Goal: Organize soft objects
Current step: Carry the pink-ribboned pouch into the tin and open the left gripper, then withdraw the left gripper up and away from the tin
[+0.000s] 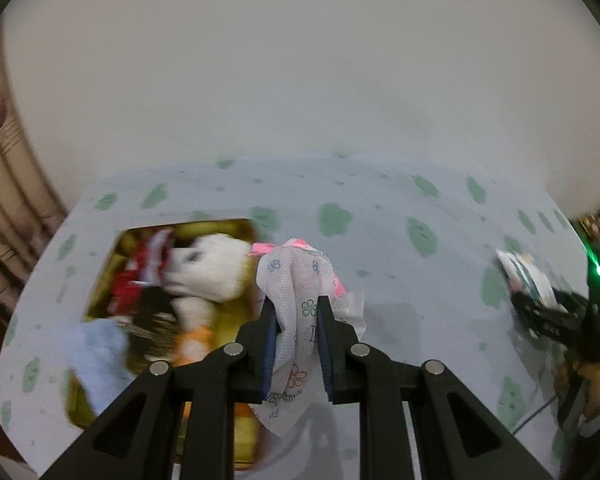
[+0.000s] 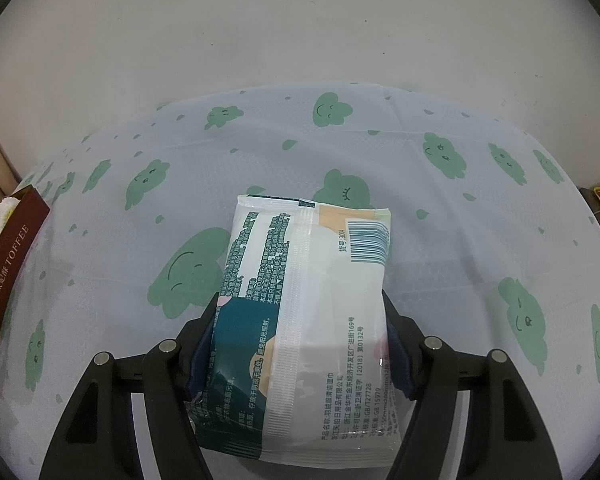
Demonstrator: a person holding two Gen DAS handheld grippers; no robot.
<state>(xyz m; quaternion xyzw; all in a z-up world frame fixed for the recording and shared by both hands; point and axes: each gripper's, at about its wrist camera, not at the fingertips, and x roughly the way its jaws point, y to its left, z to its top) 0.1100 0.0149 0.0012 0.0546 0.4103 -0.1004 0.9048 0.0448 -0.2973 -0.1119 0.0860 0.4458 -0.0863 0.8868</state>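
My left gripper (image 1: 298, 312) is shut on a white non-woven pouch (image 1: 300, 280) with small flower prints and pink trim, held just right of a gold tin box (image 1: 236, 320). The tin holds a white plush toy (image 1: 216, 268), red packets and a light blue cloth (image 1: 100, 356). My right gripper (image 2: 300, 320) is shut on a pack of wet wipes (image 2: 308, 320), white and teal with a barcode, held above the tablecloth. The right gripper and its pack also show in the left wrist view (image 1: 540, 300).
The table wears a pale cloth with green cloud faces (image 2: 188, 268). The tin's dark red lid marked TOFFEE (image 2: 12, 268) stands at the left edge of the right wrist view. A plain wall lies behind the table.
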